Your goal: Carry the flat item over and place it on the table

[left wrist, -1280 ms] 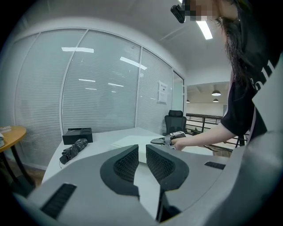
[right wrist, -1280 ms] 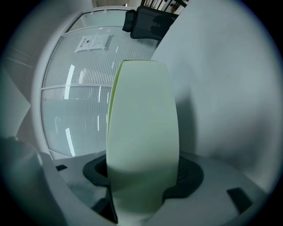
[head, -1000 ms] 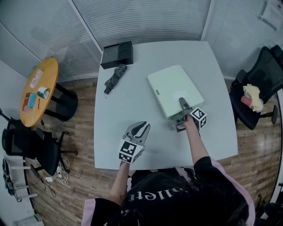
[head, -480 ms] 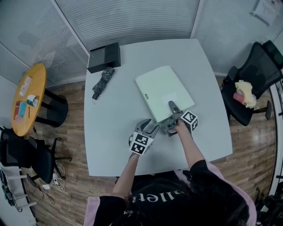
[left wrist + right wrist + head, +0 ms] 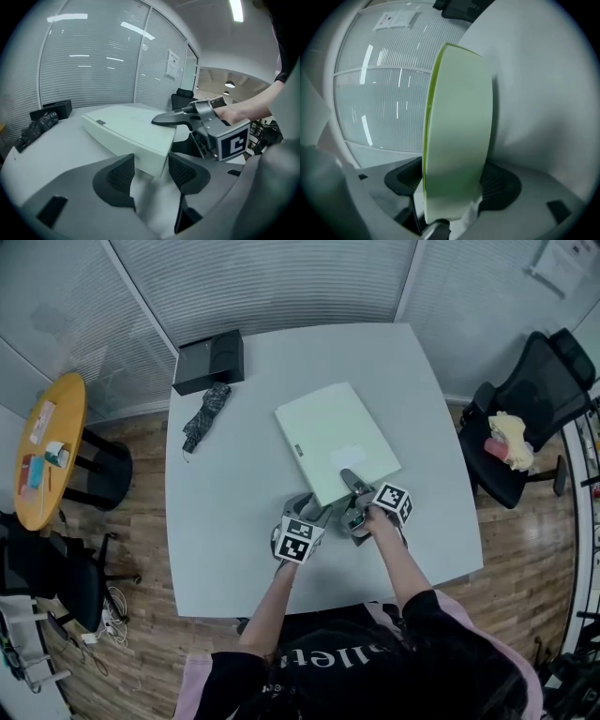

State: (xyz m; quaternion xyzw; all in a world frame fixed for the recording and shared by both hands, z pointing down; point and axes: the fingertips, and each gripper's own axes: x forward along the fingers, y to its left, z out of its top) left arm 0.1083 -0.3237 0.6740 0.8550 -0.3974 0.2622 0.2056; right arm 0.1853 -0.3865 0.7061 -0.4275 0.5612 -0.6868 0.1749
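Note:
The flat item is a pale green, shallow box [image 5: 333,432] lying on the white table [image 5: 234,540]. My right gripper [image 5: 349,493] straddles its near right edge, one jaw lying over the top. In the right gripper view the box [image 5: 459,117] fills the gap of the right gripper [image 5: 452,180]; the jaws are opening and the left pad stands just off it. My left gripper [image 5: 307,505] is at the box's near corner. Its jaws are also opening, and the left gripper [image 5: 151,168] holds nothing, the box [image 5: 126,124] sitting just beyond the tips.
A black case [image 5: 208,360] and a folded dark umbrella [image 5: 204,415] lie at the table's far left. A black office chair [image 5: 520,427] with a bundle on it stands to the right. A round yellow table [image 5: 42,460] stands to the left. Blinds cover the glass walls behind.
My left gripper has moved forward and right from the table's front to the box's near corner, and its jaws have spread apart. The right gripper stays at the box's edge.

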